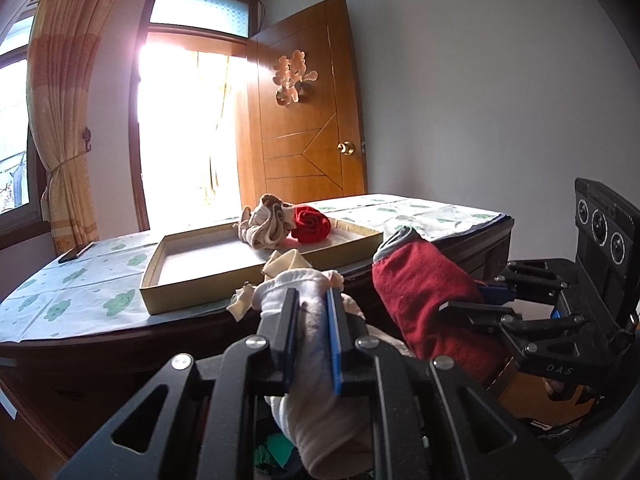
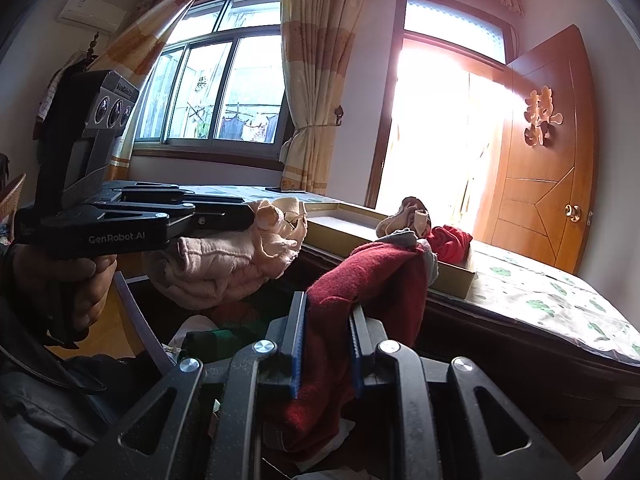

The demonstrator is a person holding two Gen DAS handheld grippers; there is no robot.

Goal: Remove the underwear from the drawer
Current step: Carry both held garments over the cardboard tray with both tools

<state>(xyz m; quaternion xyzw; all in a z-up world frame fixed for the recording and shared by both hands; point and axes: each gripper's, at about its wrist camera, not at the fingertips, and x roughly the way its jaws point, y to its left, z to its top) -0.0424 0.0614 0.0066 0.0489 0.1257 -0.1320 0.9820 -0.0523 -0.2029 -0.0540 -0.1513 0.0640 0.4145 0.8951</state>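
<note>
In the left wrist view my left gripper (image 1: 312,296) is shut on a pale pink-and-white underwear (image 1: 296,280), held up in front of the dresser edge. To its right, my right gripper (image 1: 464,298) is shut on a dark red underwear (image 1: 420,280) with a grey waistband. The right wrist view shows the same: the right gripper (image 2: 329,304) clamps the red underwear (image 2: 380,272), which droops over its fingers. At left, the left gripper (image 2: 248,212) grips the pale underwear (image 2: 224,252). Below both lies the open drawer (image 2: 140,320), with dark and green clothes inside.
A shallow cardboard tray (image 1: 180,300) sits on the dresser top's cloud-patterned cover (image 1: 80,292). It holds a beige garment (image 1: 264,224) and a red garment (image 1: 312,222). A dark slim object (image 1: 74,254) lies at the far left. Behind stands an open wooden door (image 1: 308,120).
</note>
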